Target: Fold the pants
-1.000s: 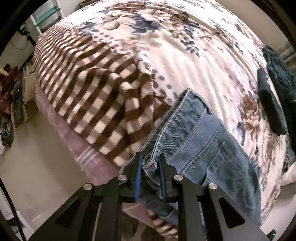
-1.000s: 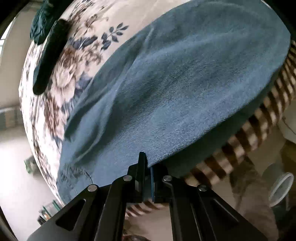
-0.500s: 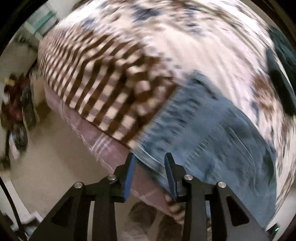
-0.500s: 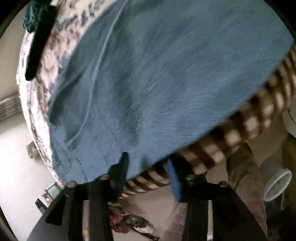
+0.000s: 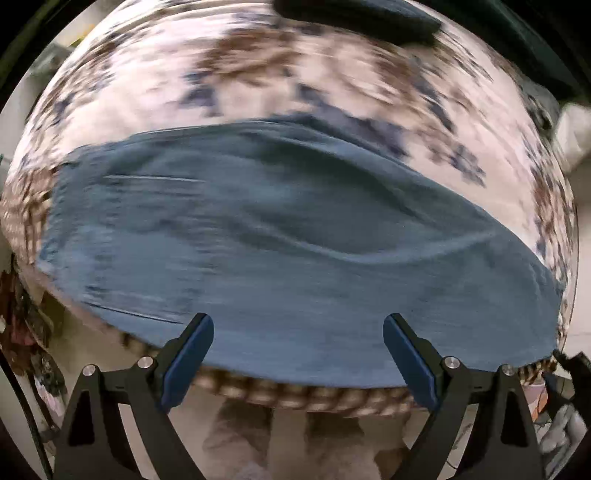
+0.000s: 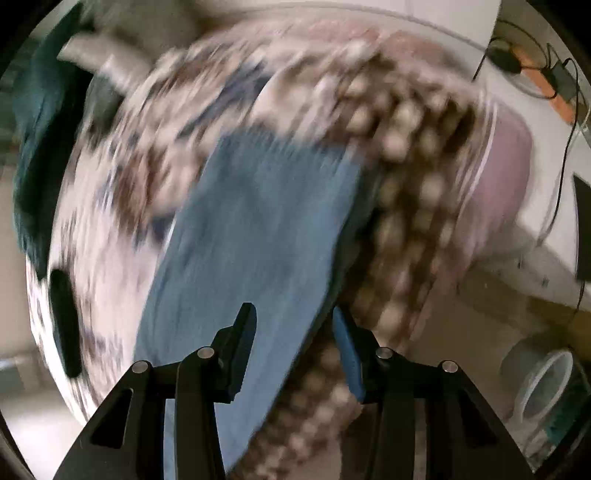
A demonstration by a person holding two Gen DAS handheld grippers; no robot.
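The blue denim pants (image 5: 288, 236) lie flat across the near edge of the floral bedspread (image 5: 258, 77). My left gripper (image 5: 297, 332) is wide open and empty, just in front of the pants' near edge. In the right wrist view the pants (image 6: 251, 240) stretch away as a long blue strip. My right gripper (image 6: 293, 325) is open and empty over their near end. Both views are blurred by motion.
A brown-and-cream checked blanket (image 6: 413, 155) hangs over the bed's side next to the pants. Dark folded clothes (image 5: 354, 14) lie at the far side of the bed. A round white bin (image 6: 546, 391) stands on the floor at right. The person's legs (image 5: 288, 435) show below.
Both grippers have let go of the denim and opened wide. Both have pulled back and swung round, so the pants now lie flat on the bed.
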